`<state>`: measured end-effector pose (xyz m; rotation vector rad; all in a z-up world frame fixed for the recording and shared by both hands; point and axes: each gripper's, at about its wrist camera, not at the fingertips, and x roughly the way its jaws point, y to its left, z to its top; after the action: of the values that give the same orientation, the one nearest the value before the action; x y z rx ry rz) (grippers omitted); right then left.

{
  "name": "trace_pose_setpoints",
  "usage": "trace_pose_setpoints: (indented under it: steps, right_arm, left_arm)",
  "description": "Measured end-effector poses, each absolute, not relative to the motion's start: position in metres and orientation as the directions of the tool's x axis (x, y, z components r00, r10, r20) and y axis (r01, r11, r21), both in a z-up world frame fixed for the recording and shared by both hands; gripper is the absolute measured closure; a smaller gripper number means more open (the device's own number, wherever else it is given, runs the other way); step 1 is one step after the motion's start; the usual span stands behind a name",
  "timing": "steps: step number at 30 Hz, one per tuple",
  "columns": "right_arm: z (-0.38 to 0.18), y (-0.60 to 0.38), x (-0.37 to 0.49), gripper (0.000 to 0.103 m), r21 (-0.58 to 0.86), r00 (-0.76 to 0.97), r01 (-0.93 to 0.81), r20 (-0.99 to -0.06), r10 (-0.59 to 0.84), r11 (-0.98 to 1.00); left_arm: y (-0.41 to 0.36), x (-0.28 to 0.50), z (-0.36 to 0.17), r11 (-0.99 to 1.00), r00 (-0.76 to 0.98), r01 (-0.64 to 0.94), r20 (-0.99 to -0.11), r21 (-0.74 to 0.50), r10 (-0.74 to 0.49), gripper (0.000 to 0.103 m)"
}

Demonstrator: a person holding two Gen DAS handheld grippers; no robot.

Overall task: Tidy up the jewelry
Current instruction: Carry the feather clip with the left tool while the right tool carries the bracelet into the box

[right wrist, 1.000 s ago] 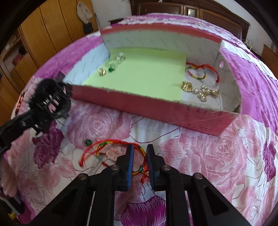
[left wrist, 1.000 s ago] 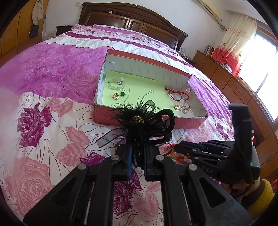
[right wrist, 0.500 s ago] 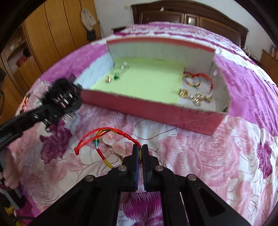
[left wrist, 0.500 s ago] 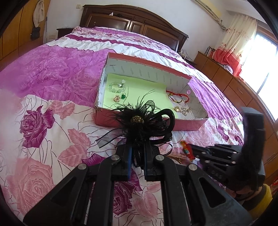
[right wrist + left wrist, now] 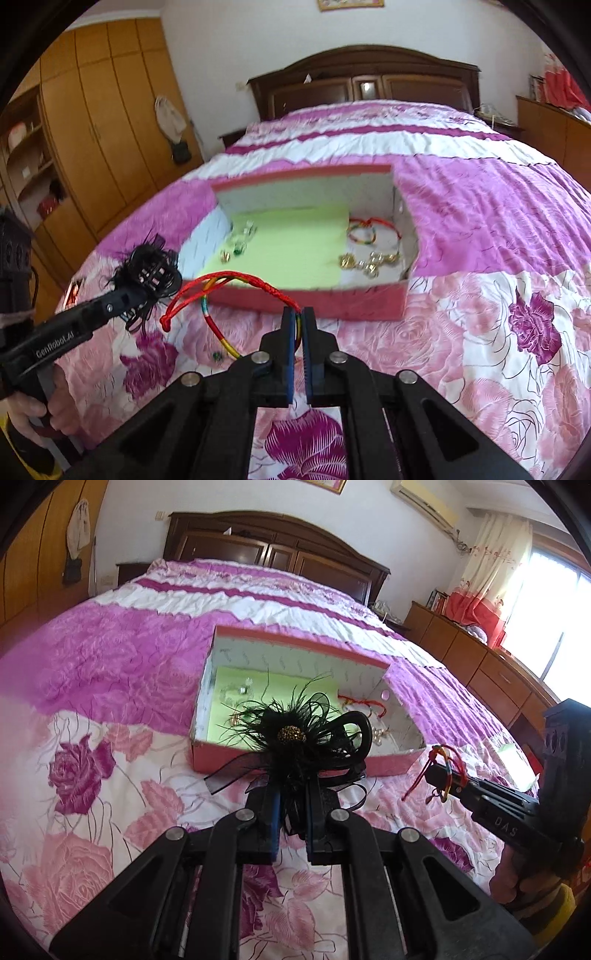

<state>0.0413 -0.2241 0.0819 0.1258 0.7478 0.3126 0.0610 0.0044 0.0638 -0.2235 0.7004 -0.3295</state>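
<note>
My left gripper (image 5: 291, 794) is shut on a black feathered hair clip (image 5: 295, 734) with a gold centre and holds it above the bedspread, in front of the pink box (image 5: 258, 755). It shows in the right wrist view (image 5: 147, 275) too. My right gripper (image 5: 299, 314) is shut on a red and rainbow cord bracelet (image 5: 221, 291), lifted off the bed just before the box's near wall (image 5: 332, 302). The box has a green liner and holds a similar bracelet (image 5: 364, 230), gold pieces (image 5: 369, 260) and small clear and green items (image 5: 240, 240).
The box lies on a pink and purple floral bedspread (image 5: 480, 350). A small green bead (image 5: 217, 355) lies on the bed under the bracelet. A wooden headboard (image 5: 369, 81), wardrobe (image 5: 92, 129) and side cabinets (image 5: 480, 664) surround the bed.
My right gripper shut on the cord bracelet and lifted it off the bed toward the box. My left gripper rose a little with the hair clip still in it.
</note>
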Motion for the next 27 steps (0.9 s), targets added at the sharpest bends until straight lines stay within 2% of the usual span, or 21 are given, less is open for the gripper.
trace_pose_setpoints:
  steps: [10, 27]
  right_arm:
    - [0.105, -0.231, 0.046, 0.098, 0.211, 0.785, -0.213, -0.544, 0.296, 0.954]
    - [0.127, -0.243, 0.081, 0.098, 0.2, 0.864, -0.141, -0.453, 0.219, 0.97]
  left_arm:
    - [-0.004, 0.073, 0.085, 0.94, 0.792, 0.246, -0.509, -0.239, -0.336, 0.101]
    - [-0.006, 0.106, 0.097, 0.962, 0.879, 0.223, -0.395, -0.155, -0.268, 0.101]
